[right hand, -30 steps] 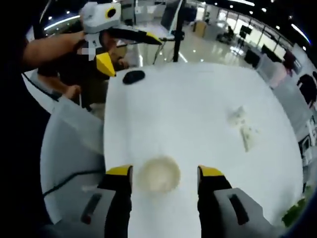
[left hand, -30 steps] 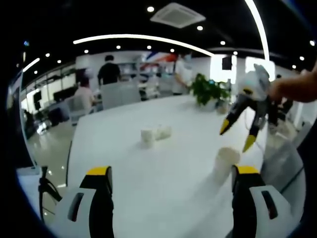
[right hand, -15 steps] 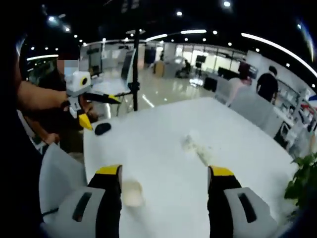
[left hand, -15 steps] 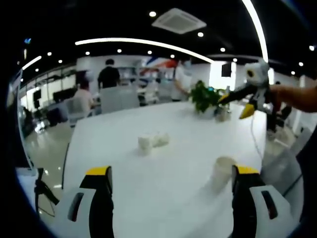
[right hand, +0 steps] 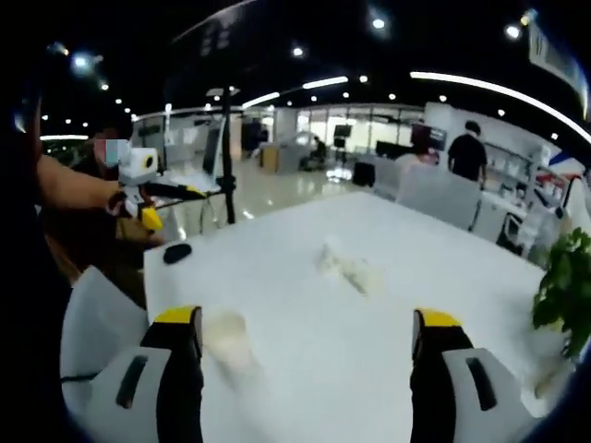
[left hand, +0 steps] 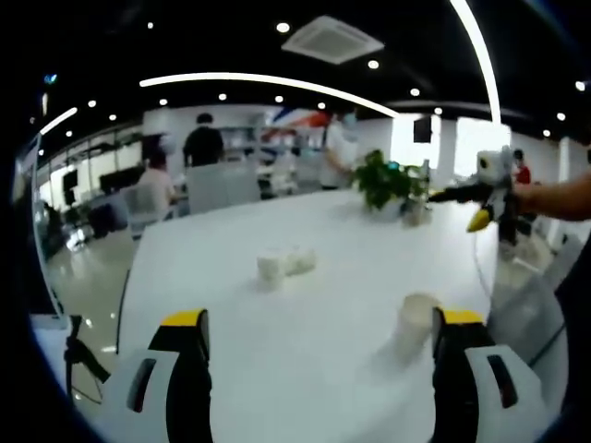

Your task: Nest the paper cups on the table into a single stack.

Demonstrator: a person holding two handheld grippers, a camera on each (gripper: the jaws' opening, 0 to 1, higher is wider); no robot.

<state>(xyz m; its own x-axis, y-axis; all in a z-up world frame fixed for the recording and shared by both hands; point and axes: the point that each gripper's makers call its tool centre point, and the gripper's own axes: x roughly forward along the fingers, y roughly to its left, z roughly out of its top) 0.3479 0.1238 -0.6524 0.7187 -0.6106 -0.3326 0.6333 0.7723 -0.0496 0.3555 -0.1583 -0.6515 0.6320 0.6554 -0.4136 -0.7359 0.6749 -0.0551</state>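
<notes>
A white paper cup [left hand: 416,318] stands upright on the white table [left hand: 277,360], just inside the right jaw of my left gripper [left hand: 321,318], which is open and holds nothing. Farther off, mid-table, one cup [left hand: 271,268] stands with another cup [left hand: 301,259] lying beside it. My right gripper [left hand: 466,205] hangs in a hand above the table's right edge. In the right gripper view, the right gripper [right hand: 305,320] is open and empty. The near cup [right hand: 227,334] is blurred by its left jaw, and the cup pair [right hand: 347,268] lies ahead. The left gripper [right hand: 152,196] is at the left.
A potted plant [left hand: 383,180] stands at the table's far side, and it appears again as the plant [right hand: 563,286] at the right. A black object [right hand: 177,252] lies near the table edge. A tripod pole [right hand: 225,157], chairs and people stand beyond the table.
The right gripper has risen and swung away from the near cup, from looking down on it to looking level across the table. The left gripper has barely moved. The cups stay put.
</notes>
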